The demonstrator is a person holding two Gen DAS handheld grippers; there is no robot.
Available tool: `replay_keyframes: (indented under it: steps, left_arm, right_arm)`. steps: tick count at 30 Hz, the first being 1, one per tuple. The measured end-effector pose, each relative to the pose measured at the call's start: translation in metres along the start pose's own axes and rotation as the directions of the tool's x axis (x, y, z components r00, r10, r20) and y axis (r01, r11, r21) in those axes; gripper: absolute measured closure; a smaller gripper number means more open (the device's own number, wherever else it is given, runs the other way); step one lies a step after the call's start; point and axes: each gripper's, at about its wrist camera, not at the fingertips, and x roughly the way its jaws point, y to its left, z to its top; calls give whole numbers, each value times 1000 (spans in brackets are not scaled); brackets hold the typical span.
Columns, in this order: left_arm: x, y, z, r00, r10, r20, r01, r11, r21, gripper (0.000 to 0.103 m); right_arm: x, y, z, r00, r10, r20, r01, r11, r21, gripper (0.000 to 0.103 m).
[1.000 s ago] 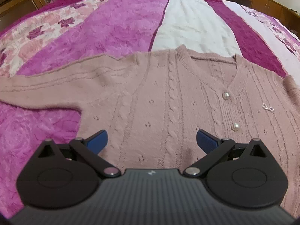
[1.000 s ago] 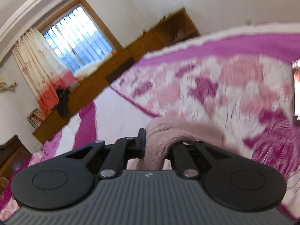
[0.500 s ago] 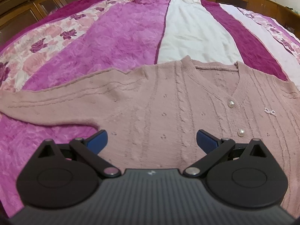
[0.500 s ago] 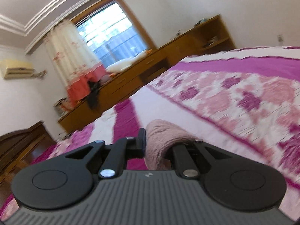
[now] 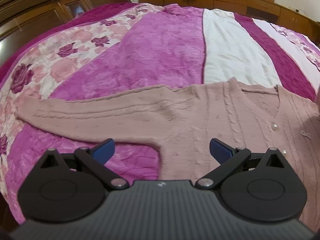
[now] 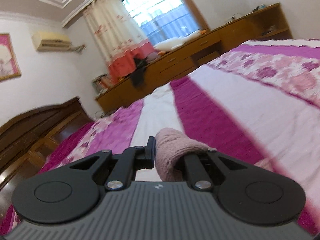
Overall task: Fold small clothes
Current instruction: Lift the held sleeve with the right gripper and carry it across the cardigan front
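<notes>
A dusty-pink knit cardigan [image 5: 200, 120] with pearl buttons [image 5: 275, 127] lies flat on the bed. Its left sleeve [image 5: 90, 114] stretches out to the left. My left gripper [image 5: 162, 150] is open and empty, low over the cardigan near the left armpit, with blue pads [image 5: 104, 150]. My right gripper [image 6: 166, 156] is shut on a fold of the pink cardigan fabric [image 6: 174, 150] and holds it raised above the bed. A pink blur at the right edge of the left wrist view [image 5: 316, 124] is part of that lifted cloth.
The bedspread [image 5: 160, 56] has magenta, white and rose-print stripes. A dark wooden headboard [image 5: 40, 10] stands at the left. Wooden cabinets [image 6: 190, 60] run under a curtained window [image 6: 156, 20]. An air conditioner [image 6: 52, 40] hangs on the wall.
My left gripper has moved left along the cardigan, so the sleeve and armpit now sit in front of it. My right gripper has swung left with the fabric still held.
</notes>
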Motion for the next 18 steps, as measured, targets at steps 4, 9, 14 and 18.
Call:
replay_keyframes:
  steps: [4, 9, 14, 18]
  left_arm:
    - [4, 13, -5, 1000, 1, -8, -1, 1000, -20, 0]
    - [10, 24, -15, 1000, -8, -24, 7, 1000, -31, 0]
    - [14, 30, -20, 1000, -16, -14, 15, 999, -30, 0]
    - [19, 34, -22, 999, -24, -22, 23, 999, -36, 0]
  right_arm:
    - [26, 43, -45, 997, 10, -71, -14, 998, -62, 95]
    - [65, 74, -113, 979, -17, -203, -5, 994, -105, 95]
    - [100, 79, -164, 954, -33, -297, -15, 988, -156, 95]
    - [110, 75, -188, 933, -27, -359, -36, 985, -166, 94]
